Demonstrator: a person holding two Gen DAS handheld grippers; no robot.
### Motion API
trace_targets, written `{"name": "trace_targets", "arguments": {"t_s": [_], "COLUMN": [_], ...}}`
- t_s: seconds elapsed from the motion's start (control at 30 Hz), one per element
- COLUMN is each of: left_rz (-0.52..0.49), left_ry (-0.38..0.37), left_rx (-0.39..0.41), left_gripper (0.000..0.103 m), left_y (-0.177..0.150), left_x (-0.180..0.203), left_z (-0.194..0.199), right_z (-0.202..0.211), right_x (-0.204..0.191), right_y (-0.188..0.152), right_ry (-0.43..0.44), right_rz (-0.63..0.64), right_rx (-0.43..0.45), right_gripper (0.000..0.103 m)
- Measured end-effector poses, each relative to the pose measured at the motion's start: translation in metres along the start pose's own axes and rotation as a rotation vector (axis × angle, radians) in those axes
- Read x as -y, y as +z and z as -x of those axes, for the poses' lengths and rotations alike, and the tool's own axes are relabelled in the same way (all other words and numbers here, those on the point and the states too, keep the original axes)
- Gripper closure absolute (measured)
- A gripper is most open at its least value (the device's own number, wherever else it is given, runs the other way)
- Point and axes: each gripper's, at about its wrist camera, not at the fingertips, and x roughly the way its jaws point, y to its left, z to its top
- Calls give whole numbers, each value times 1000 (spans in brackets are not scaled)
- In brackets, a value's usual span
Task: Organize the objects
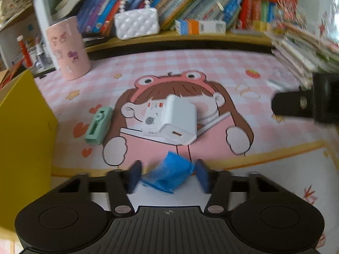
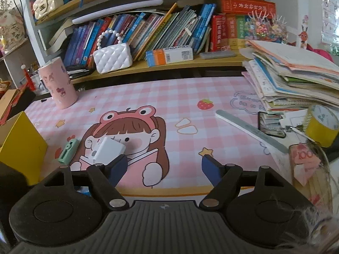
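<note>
My left gripper (image 1: 168, 174) is open, and a crumpled blue plastic bag (image 1: 168, 174) lies between its blue fingers, which stand apart from it at the desk's front edge. A white charger block (image 1: 180, 119) lies on a small white card in the middle of the pink cartoon desk mat (image 1: 190, 67); it also shows in the right wrist view (image 2: 108, 150). A mint green correction tape (image 1: 98, 124) lies to its left, and also shows in the right wrist view (image 2: 67, 151). My right gripper (image 2: 164, 169) is open and empty above the mat's front.
A yellow box (image 1: 23, 131) stands at the left. A pink cup (image 1: 67, 48) and white quilted purse (image 1: 136, 22) stand at the back by a bookshelf. A paper stack (image 2: 296, 78), a nail file (image 2: 252, 130), a phone (image 2: 270, 124) and a yellow tape roll (image 2: 322, 124) sit at the right.
</note>
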Motion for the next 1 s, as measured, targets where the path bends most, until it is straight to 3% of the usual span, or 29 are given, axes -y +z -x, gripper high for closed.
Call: {"name": "trace_targets", "arguments": {"t_s": [0.17, 0.47, 0.6, 0.73, 0.8, 0.83, 1.0], "left_rz": [8, 163, 182, 197, 209, 212, 225], "left_ry": [-19, 0, -9, -20, -21, -21, -22], "left_rx": [18, 27, 55, 54, 55, 58, 82], "left_gripper": [77, 78, 78, 78, 78, 78, 78], "left_y": [-3, -26, -32, -40, -43, -45, -46], "left_x": [-12, -57, -62, -61, -62, -64, -70], "left_z": [24, 79, 100, 110, 113, 115, 123], "right_z": [-17, -74, -98, -116, -119, -120, -107], "right_x": [-6, -26, -40, -52, -53, -52, -44], "right_y": [4, 10, 17, 16, 13, 11, 6], "right_ry": [90, 263, 257, 257, 244, 234, 248], "right_rz": [-48, -139, -128, -105, -110, -113, -120], "right_rx": [-27, -116, -136, -172, -183, -182, -164], "right_gripper": [27, 28, 32, 42, 48, 57, 57]}}
